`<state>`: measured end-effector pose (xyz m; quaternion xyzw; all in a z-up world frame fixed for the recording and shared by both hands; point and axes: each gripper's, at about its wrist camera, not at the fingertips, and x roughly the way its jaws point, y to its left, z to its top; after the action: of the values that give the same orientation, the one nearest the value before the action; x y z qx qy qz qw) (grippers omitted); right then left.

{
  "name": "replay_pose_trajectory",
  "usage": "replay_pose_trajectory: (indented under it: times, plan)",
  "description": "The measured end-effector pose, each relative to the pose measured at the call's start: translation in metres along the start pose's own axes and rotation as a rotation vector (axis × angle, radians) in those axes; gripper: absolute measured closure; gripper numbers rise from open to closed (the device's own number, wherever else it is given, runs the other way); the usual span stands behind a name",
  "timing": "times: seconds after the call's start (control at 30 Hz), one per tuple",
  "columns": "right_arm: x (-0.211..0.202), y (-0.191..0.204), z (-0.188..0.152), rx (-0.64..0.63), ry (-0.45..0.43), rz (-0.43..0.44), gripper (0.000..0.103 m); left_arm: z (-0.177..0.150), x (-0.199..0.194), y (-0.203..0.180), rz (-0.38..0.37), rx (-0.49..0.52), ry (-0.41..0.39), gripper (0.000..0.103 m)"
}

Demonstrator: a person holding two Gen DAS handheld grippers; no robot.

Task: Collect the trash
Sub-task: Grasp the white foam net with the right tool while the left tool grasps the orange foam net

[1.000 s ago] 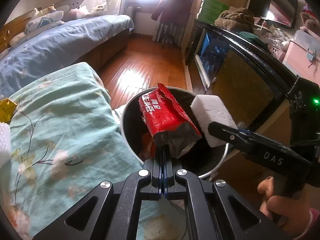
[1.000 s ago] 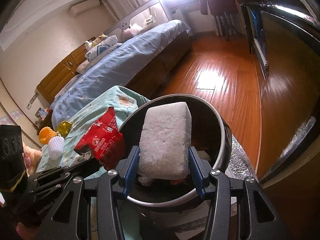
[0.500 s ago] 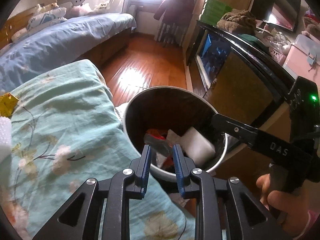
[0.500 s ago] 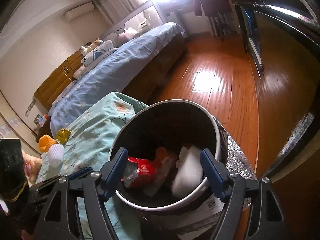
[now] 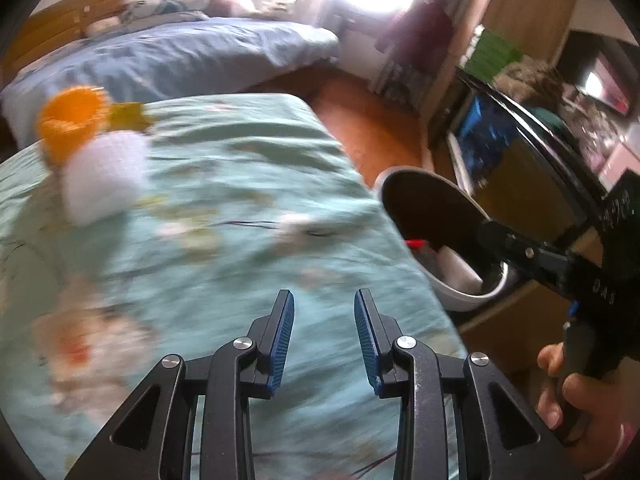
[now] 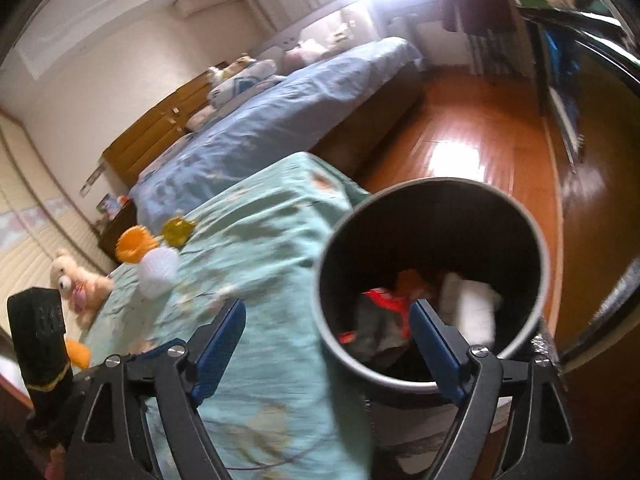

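Observation:
A round dark trash bin (image 6: 536, 248) stands beside the teal floral bedspread (image 6: 260, 240). Inside it lie a red snack bag (image 6: 384, 300) and a white sponge block (image 6: 476, 312). The bin also shows in the left wrist view (image 5: 404, 184). My left gripper (image 5: 324, 320) is open and empty over the bedspread (image 5: 240, 200). My right gripper (image 6: 326, 332) is open and empty, wide apart at the bin's near rim. On the bedspread lie a white foam net (image 5: 104, 176), an orange foam net (image 5: 72, 116) and a yellow wrapper (image 5: 128, 116); they also show in the right wrist view: white net (image 6: 158, 272), orange net (image 6: 136, 242), yellow wrapper (image 6: 178, 230).
A blue-covered bed (image 5: 180, 52) lies beyond. Wooden floor (image 6: 480, 152) runs to the right. A dark glass-front cabinet (image 5: 532, 168) stands right of the bin. A teddy bear (image 6: 76, 280) and another orange piece (image 6: 78, 352) lie at the bedspread's left edge.
Both grippers let go of the red bag and the white sponge, which dropped into the bin. The left gripper has swung left over the bedspread and opened wider; the right has also shifted left.

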<state>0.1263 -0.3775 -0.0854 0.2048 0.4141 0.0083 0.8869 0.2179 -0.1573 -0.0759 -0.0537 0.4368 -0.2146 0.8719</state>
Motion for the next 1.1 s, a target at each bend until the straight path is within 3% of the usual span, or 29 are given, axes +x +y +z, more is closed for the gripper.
replay_pose_trajectory:
  times: [0.23, 0.5, 0.77, 1.1]
  plan:
    - [0.018, 0.032, -0.01, -0.032, 0.039, 0.077, 0.018, -0.018, -0.045, 0.054, 0.072, -0.109, -0.048, 0.072]
    - [0.043, 0.068, -0.02, -0.067, 0.09, 0.152, 0.018, -0.036, -0.067, 0.107, 0.141, -0.21, -0.059, 0.072]
    - [0.069, 0.111, -0.014, -0.115, 0.106, 0.258, 0.018, -0.04, -0.079, 0.131, 0.168, -0.25, -0.069, 0.072]
    - [0.131, 0.162, -0.001, -0.154, 0.165, 0.339, 0.018, -0.036, -0.079, 0.152, 0.185, -0.288, -0.073, 0.071]
